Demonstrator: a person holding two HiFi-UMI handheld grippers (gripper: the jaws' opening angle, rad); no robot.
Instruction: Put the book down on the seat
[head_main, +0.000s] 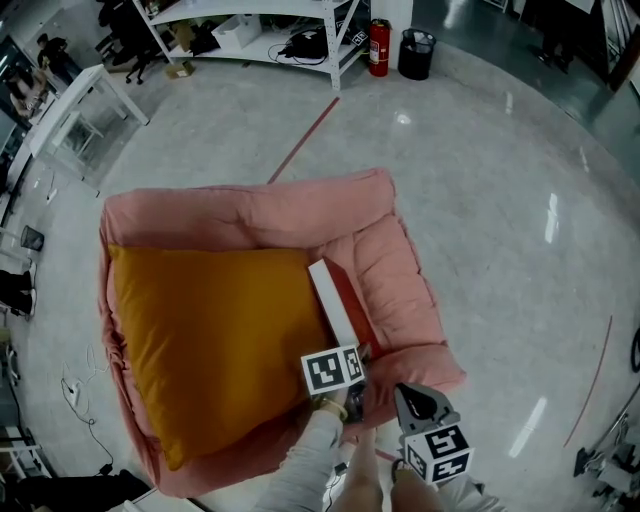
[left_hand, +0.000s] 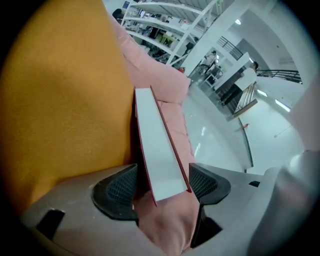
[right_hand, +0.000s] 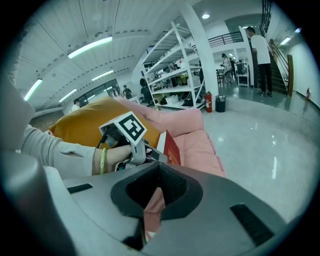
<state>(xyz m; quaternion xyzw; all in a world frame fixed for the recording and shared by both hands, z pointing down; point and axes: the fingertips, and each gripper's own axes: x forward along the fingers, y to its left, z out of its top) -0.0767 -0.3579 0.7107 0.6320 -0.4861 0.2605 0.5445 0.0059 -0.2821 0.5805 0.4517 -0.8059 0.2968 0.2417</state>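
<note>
Large orange fabric cushion (head_main: 210, 340) filling most of the pink padded seat (head_main: 250, 210), red-covered book (head_main: 335, 300) standing on edge and blocking the narrow gap beside the right arm, glossy grey floor (head_main: 500, 200) lying open alongside.

One book (head_main: 335, 300), one orange cushion (head_main: 210, 340), one pink seat (head_main: 300, 205), two grippers: left gripper (left_hand: 162, 185), right gripper (right_hand: 159, 167).

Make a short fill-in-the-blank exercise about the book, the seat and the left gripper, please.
1. The book stands on edge beside the ____ cushion.
2. The jaws of the left gripper are ____, not pressing the book.
3. The seat is ____ in colour.
Missing words: orange; open; pink.
</note>
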